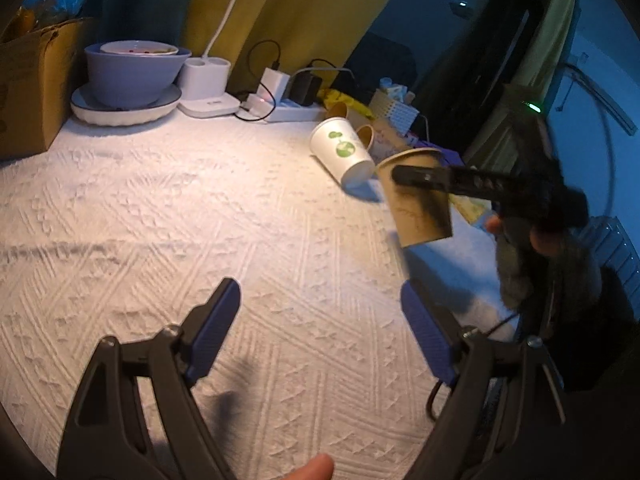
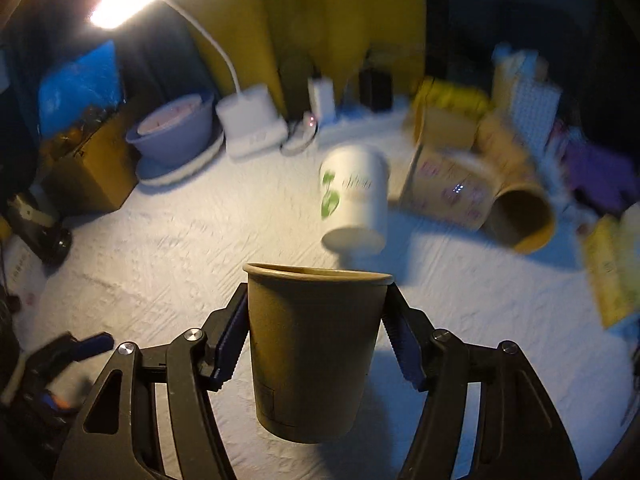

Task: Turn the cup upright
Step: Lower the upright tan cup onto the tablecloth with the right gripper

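My right gripper (image 2: 316, 312) is shut on a brown paper cup (image 2: 312, 344), rim up, held above the white textured cloth. In the left wrist view the same brown cup (image 1: 420, 204) hangs in the air at the right, clamped by the right gripper's fingers (image 1: 424, 178). A white paper cup with a green print (image 1: 344, 150) lies on its side on the cloth behind it; it also shows in the right wrist view (image 2: 356, 200). My left gripper (image 1: 320, 320) is open and empty over the cloth, well short of both cups.
A brown cup (image 2: 520, 216) lies on its side at the right beside small cartons (image 2: 448, 188). At the back stand a purple bowl on a plate (image 1: 132, 76), a white lamp base (image 1: 206, 88), a power strip with chargers (image 1: 280, 100) and a cardboard box (image 1: 32, 84).
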